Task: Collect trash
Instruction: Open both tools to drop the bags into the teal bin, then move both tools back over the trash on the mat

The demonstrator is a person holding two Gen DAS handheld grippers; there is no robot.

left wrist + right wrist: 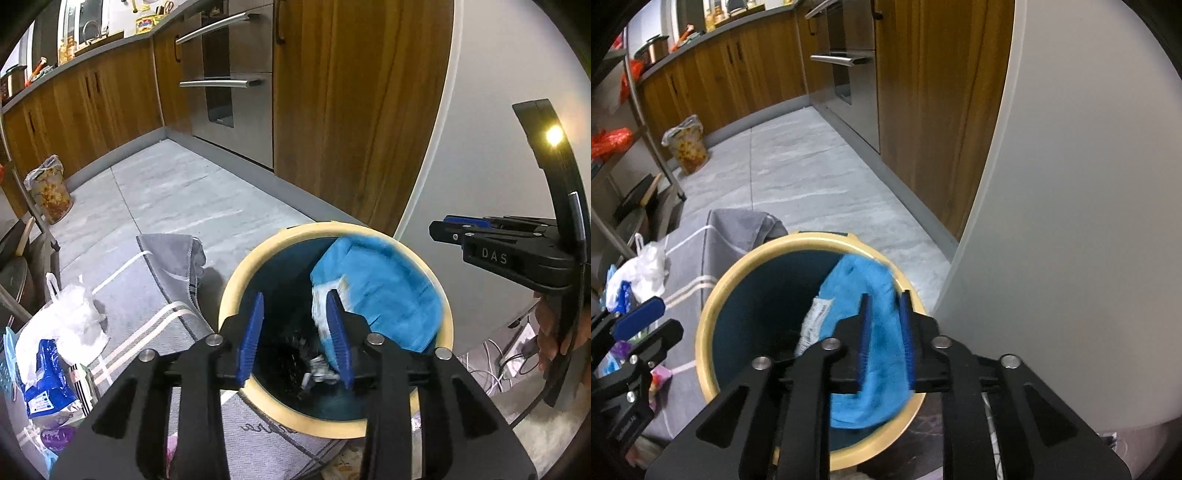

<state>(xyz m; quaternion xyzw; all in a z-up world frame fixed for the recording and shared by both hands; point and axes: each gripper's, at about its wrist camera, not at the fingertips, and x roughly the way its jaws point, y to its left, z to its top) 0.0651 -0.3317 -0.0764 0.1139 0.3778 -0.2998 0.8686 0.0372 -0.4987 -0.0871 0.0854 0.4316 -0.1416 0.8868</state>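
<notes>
Seemingly mid-drop, the blue packet (384, 291) slants into the bin (236, 284) at frame centre — nearer the right gripper (885, 341), whose parted jaws straddle it without clamping, than the left gripper (295, 336), open and empty.

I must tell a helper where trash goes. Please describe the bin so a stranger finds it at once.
On the grey striped rug beside the white wall stands a round bin. Its cream rim and dark teal inside, with a bright blue wrapper leaning within, distinguish it from the loose plastic bags nearby.

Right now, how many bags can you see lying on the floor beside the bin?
2. A white plastic bag on the grey mat left of the bin, and a floral bag farther off by the cabinets. Others may be hidden at the frame edge.
</notes>
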